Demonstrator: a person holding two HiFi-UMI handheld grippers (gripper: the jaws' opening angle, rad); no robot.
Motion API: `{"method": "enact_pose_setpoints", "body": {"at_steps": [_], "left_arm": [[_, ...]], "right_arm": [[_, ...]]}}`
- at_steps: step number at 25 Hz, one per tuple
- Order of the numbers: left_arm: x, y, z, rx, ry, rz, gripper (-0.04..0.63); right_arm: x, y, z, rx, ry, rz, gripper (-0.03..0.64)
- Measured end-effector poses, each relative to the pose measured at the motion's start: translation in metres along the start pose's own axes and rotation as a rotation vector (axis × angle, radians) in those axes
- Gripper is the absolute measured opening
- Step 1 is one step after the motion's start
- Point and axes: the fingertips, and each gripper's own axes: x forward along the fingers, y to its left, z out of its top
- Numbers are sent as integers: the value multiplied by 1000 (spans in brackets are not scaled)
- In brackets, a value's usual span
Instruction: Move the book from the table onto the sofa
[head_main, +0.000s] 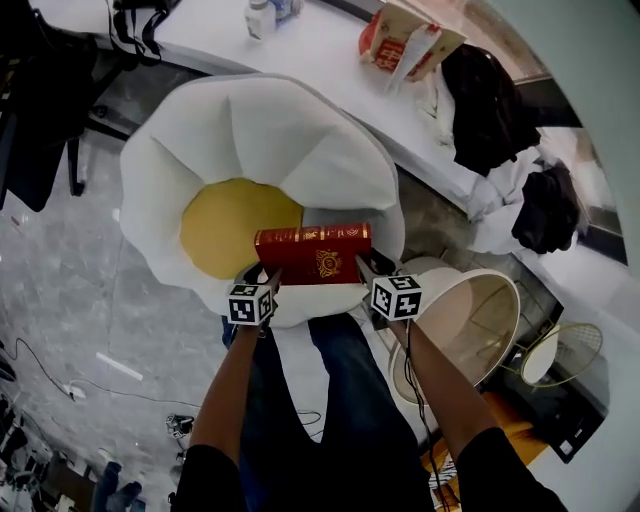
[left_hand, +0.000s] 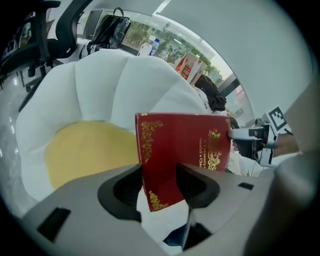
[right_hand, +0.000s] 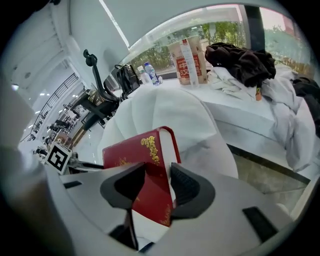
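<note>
A thick red book (head_main: 313, 252) with gold ornament hangs between my two grippers, just above the near petals of the flower-shaped sofa (head_main: 200, 130). My left gripper (head_main: 268, 274) is shut on the book's left end, my right gripper (head_main: 362, 267) on its right end. In the left gripper view the book (left_hand: 182, 150) stands between the jaws, and the right gripper (left_hand: 236, 134) shows at its far edge. In the right gripper view both pads press the book's (right_hand: 140, 165) covers near the page edge. The sofa is white with a yellow centre cushion (head_main: 232, 225).
A long white table (head_main: 330, 70) runs behind the sofa, carrying a bottle (head_main: 260, 18), a red-and-white carton (head_main: 405, 42) and dark clothes (head_main: 490, 105). A round white bin (head_main: 470, 320) stands at right, beside a wire fan (head_main: 560, 352). My legs are below the book.
</note>
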Motion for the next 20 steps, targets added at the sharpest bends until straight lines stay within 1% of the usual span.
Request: {"method": "enact_pose_setpoints", "body": {"at_steps": [3,7,9,10,12,16,18,20], "left_arm": [[19,4,-7,-13,14,18,224],[38,10,-10,-58,14,27,224],[46,15,-14,-52,38,48,225],[51,17,-17,-48,53,60,225],[56,21,-24,-62,78,68,225],[54,25,-34,-123,90,66,225],[52,27,-33,-122,86,77,225],[51,27,-30,-106,85,78,225]], "right_arm": [[8,-10,-11,-9,20,-8,178],[23,-22,-24,11,51,-6,178],[28,-26,-29,-40,84,-6,168],[29,-28,-30,-82,99,-11,144],[32,-29,-31,-135,115,-14,146],[32,-21,-34,-127,131,21,155],[31,-20,-36,-139,138,24,161],[29,-21,-40,-138,145,21,164]]}}
